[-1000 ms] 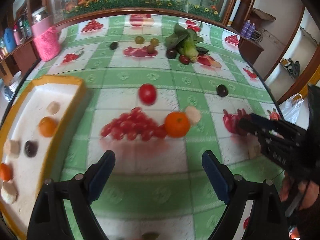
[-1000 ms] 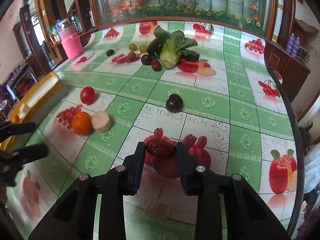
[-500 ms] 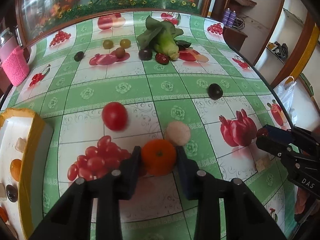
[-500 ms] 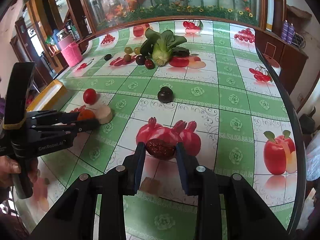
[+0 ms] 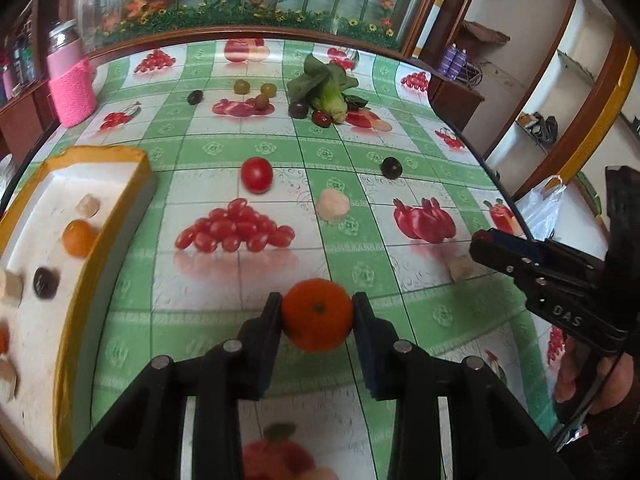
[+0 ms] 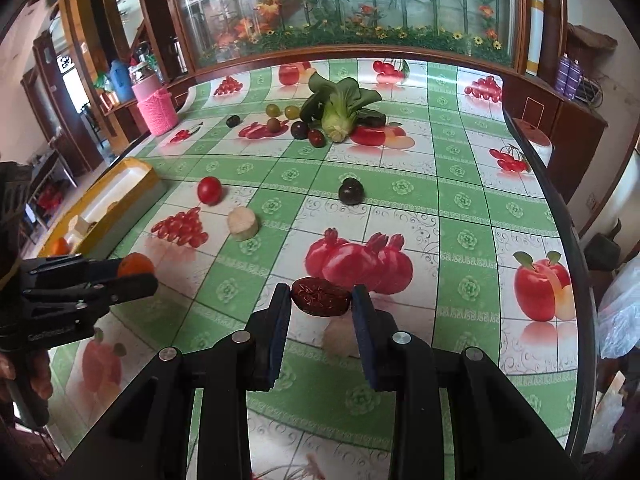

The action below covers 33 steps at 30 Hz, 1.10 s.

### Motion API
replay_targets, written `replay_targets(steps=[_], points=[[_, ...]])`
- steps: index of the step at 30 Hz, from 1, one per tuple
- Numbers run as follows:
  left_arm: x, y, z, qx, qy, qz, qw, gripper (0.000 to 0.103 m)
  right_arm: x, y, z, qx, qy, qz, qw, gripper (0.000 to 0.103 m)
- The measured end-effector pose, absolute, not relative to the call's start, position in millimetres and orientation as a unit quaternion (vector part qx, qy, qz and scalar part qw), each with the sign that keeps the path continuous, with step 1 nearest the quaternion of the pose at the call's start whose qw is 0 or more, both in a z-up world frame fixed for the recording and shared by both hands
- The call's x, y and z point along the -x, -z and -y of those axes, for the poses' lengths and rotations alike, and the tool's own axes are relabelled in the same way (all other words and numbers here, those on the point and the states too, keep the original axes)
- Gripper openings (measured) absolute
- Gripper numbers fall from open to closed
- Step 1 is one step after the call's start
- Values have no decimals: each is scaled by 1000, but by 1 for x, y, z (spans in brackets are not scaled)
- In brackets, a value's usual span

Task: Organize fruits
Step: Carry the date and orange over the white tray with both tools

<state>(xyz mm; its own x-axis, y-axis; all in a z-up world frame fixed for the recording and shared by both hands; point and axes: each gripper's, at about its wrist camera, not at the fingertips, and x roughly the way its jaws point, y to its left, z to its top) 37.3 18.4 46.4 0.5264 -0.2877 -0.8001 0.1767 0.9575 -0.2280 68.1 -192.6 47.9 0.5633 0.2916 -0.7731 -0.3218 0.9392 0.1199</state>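
My left gripper (image 5: 318,314) is shut on an orange tangerine (image 5: 318,315), lifted a little above the fruit-print tablecloth. My right gripper (image 6: 321,304) is shut on a wrinkled red date (image 6: 320,297). In the right wrist view the left gripper (image 6: 134,270) shows at the left edge with the tangerine (image 6: 136,263) between its jaws. The yellow-rimmed white tray (image 5: 102,236) on the left holds a tangerine (image 5: 78,237), a dark plum (image 5: 45,282) and several pale pieces. A red tomato (image 5: 257,175), a pale round slice (image 5: 332,205) and a dark plum (image 5: 391,167) lie loose on the cloth.
A bok choy (image 6: 340,110) lies at the far end with grapes (image 6: 273,110), a plum (image 6: 299,130) and a date (image 6: 316,138) beside it. A pink-sleeved jar (image 5: 72,88) stands far left. A small pale cube (image 5: 460,269) lies near the right gripper. The table edge curves along the right.
The left gripper went from wide open to shut on the tangerine, then drew back and up with it. The right gripper kept its hold on the date and rose slightly.
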Motion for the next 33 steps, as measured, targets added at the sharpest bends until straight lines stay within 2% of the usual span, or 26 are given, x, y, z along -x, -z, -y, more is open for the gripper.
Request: replay_targets(steps=[13, 33], points=[[16, -77, -78, 102, 89, -433, 891, 38, -44, -52, 134, 38, -213, -441, 871, 30], [63, -84, -222, 142, -43, -411, 899, 38, -47, -87, -24, 102, -325, -398, 852, 30]])
